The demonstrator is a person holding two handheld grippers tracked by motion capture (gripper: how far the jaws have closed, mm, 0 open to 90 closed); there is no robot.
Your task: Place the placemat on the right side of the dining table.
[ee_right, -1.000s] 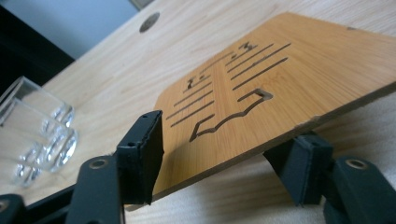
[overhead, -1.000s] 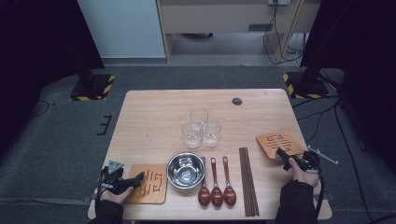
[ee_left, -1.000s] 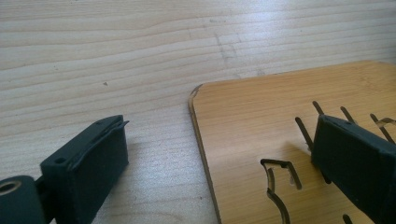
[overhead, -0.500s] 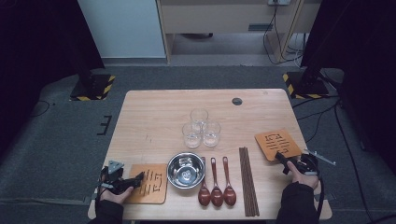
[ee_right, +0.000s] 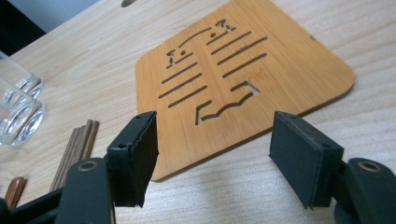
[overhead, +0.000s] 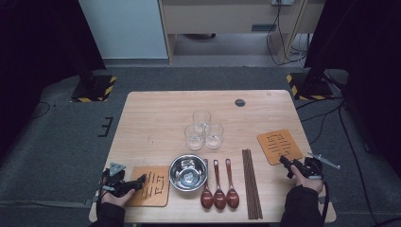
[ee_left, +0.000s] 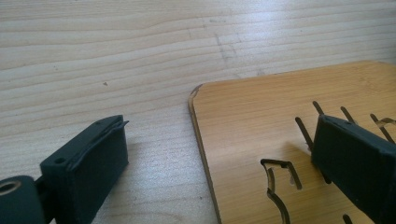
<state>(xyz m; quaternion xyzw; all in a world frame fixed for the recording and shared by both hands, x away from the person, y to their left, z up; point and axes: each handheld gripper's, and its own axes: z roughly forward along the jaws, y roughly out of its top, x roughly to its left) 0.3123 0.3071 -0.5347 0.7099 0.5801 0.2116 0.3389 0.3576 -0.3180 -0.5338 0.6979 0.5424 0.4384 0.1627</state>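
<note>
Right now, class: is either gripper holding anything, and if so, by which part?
Nothing is held. The right gripper stands open before its wooden trivet; the left gripper stands open astride the other trivet's edge.

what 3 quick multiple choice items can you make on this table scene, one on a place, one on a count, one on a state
1. The metal bowl sits:
A. left of the spoons
B. right of the chopsticks
C. behind the glasses

2. How many spoons?
A. two
B. three
C. five

3. The right gripper is:
A. clamped on a glass
B. shut on nothing
C. open by the right coaster

Key: 1 A, the bowl lies just left of the spoon row. 2 B, three brown spoons lie side by side. 3 C, its jaws stand wide with only the coaster's edge between them, unpressed.
</note>
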